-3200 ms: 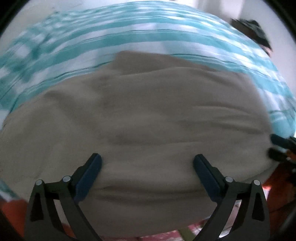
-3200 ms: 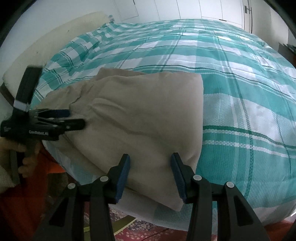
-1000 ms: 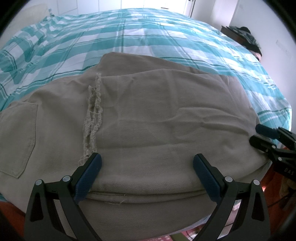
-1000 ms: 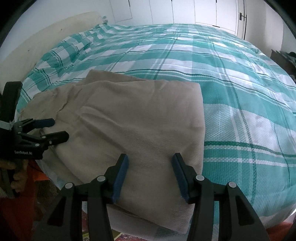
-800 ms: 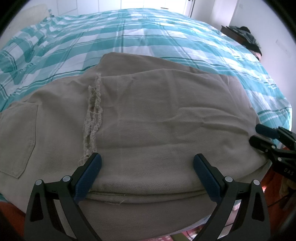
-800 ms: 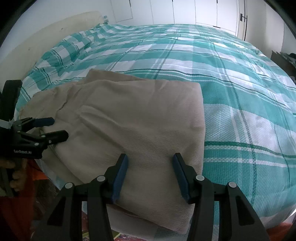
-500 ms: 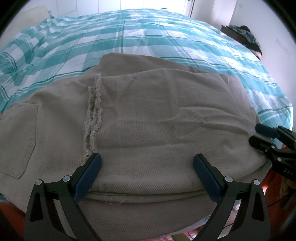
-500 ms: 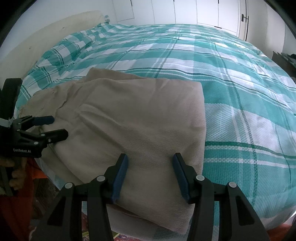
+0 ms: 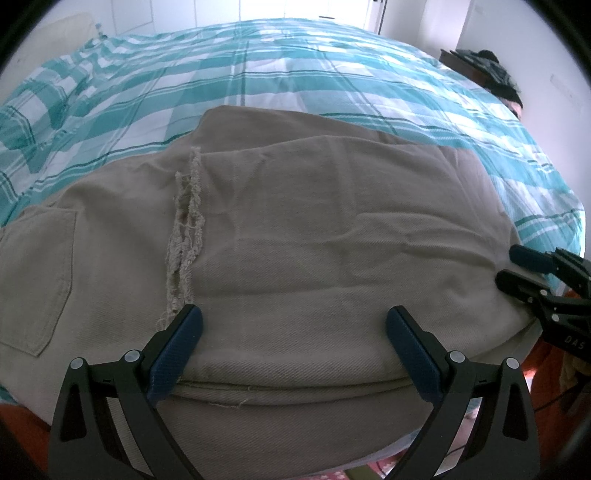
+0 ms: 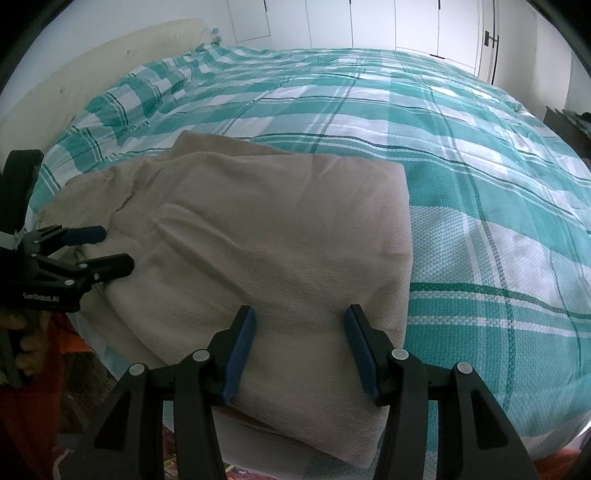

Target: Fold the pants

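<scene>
A pair of beige pants (image 9: 314, 236) lies folded into a thick stack at the near edge of a bed, on a teal and white checked bedspread (image 9: 295, 74). A frayed hem (image 9: 184, 236) runs down the upper layer on its left side, and a patch pocket (image 9: 33, 277) shows on the layer beneath, further left. The stack's near edge hangs slightly over the side of the bed.

The left gripper (image 9: 293, 347) hovers over that near edge with its blue-padded jaws spread wide, gripping nothing. The right gripper (image 10: 300, 350) sits above the stack's right corner (its jaws stand at a moderate gap), with cloth seen between them but not pinched. Each gripper appears at the edge of the other's view.

A cream headboard (image 10: 92, 74) stands at the far left and white cupboard doors (image 10: 369, 26) line the far wall. Dark clothing (image 9: 491, 72) lies on furniture at the right.
</scene>
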A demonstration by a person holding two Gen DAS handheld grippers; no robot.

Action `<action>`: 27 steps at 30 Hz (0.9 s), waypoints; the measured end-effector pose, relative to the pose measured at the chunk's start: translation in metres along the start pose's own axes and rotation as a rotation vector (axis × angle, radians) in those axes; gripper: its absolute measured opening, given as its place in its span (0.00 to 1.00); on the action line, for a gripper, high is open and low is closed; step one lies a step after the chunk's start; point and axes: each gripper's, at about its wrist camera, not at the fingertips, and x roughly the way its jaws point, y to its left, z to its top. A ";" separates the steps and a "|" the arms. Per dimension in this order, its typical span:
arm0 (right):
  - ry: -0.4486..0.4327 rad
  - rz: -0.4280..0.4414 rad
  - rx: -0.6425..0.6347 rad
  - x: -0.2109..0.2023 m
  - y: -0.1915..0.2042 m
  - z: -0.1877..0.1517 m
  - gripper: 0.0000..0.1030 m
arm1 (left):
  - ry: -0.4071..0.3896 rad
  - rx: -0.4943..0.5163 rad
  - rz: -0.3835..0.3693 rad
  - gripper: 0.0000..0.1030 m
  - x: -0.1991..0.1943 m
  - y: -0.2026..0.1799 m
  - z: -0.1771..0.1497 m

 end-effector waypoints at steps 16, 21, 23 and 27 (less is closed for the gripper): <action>0.032 0.002 0.063 -0.020 0.004 0.021 0.55 | -0.025 0.006 -0.002 0.98 0.001 0.002 -0.002; -0.118 -0.197 -0.012 -0.079 0.031 0.046 0.78 | -0.028 0.007 -0.001 0.99 0.002 0.002 -0.001; -0.146 -0.243 -0.029 -0.096 0.039 0.055 0.78 | -0.029 0.007 -0.001 0.99 0.002 0.002 -0.001; -0.143 -0.277 -0.019 -0.115 0.045 0.069 0.78 | -0.030 0.008 -0.001 0.99 0.002 0.002 -0.001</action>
